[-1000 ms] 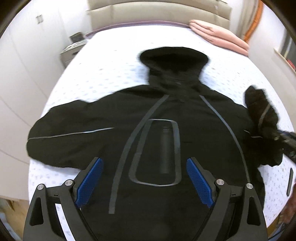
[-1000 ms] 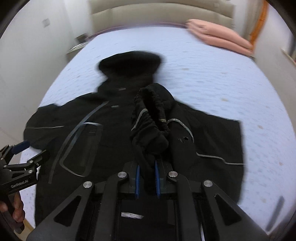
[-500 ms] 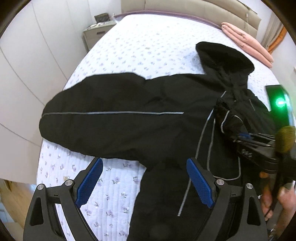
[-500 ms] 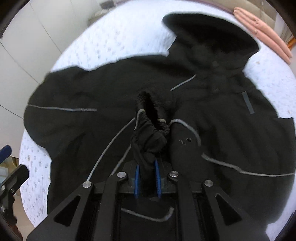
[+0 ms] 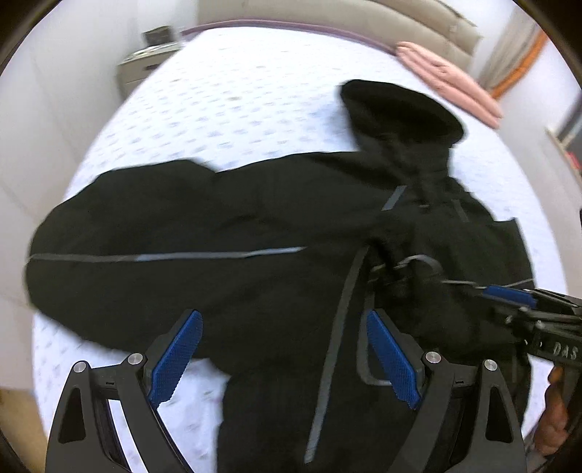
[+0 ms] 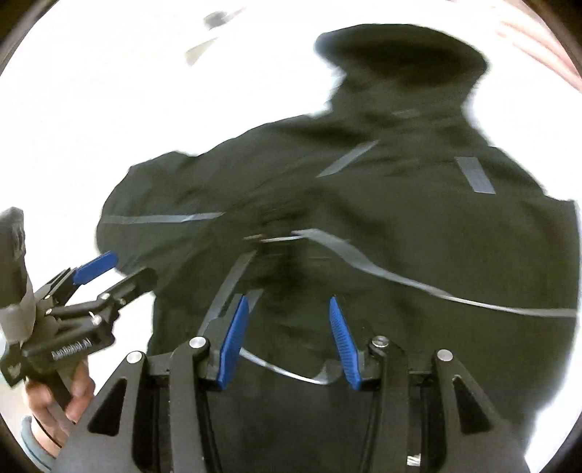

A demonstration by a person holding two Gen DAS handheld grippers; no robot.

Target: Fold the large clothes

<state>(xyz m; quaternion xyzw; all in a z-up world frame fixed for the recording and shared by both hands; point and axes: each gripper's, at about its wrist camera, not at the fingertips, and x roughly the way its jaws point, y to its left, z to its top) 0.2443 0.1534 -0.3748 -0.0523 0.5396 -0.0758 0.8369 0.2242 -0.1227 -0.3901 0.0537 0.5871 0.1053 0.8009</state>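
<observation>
In the left wrist view, the left gripper [image 5: 283,358] hangs over the lower part of the black jacket [image 5: 254,262], its blue pads spread wide with nothing between them. The jacket lies flat on the bed [image 5: 225,94], one sleeve [image 5: 120,233] stretched out to the left, the hood [image 5: 400,109] pointing toward the headboard [image 5: 345,18]. The other sleeve is folded in over the chest, just beside the right gripper [image 5: 509,294], which enters from the right edge; its jaws look parted here. Folded pink bedding [image 5: 447,80] rests near the headboard and a nightstand [image 5: 145,62] stands beside the bed on the left. In the right wrist view, blurred and overexposed, the right gripper [image 6: 289,338] hovers above the jacket's [image 6: 363,218] middle with its pads apart and gripping nothing, the folded sleeve lying just ahead of them. The left gripper [image 6: 116,269], also spread, sits at the left, off the jacket's edge, held in a hand [image 6: 62,396].
</observation>
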